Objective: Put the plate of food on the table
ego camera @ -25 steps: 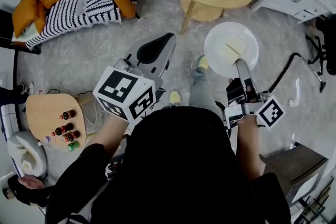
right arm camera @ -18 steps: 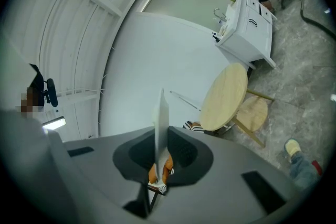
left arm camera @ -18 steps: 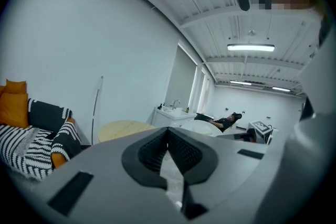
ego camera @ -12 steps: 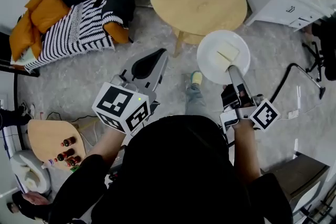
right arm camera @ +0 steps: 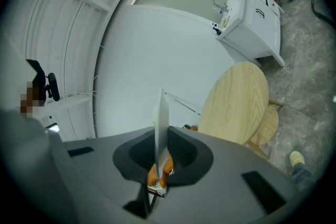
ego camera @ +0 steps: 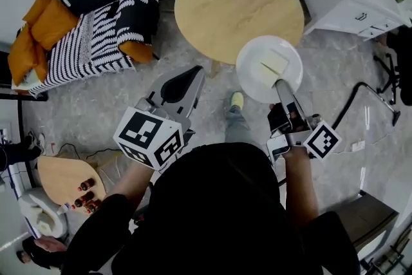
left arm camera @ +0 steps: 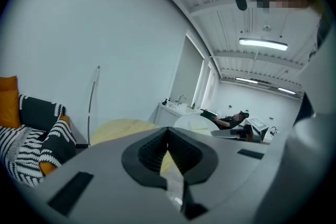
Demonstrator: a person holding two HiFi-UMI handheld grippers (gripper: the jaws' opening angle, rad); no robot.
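Gripping the white plate by its near rim, the jaws of the right gripper hold it aloft at the edge of the round wooden tabletop, pale food slices on top. The left gripper hangs alongside, jaws pressed together, empty.

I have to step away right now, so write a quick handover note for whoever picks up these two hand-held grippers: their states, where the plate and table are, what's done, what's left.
Right hand-held gripper: shut on the rim of the white plate, with food on it.
Left hand-held gripper: jaws together, empty.
The plate is held in the air at the near edge of the round wooden table.
Done: plate brought to the table.
Left: set it on the tabletop, then release.
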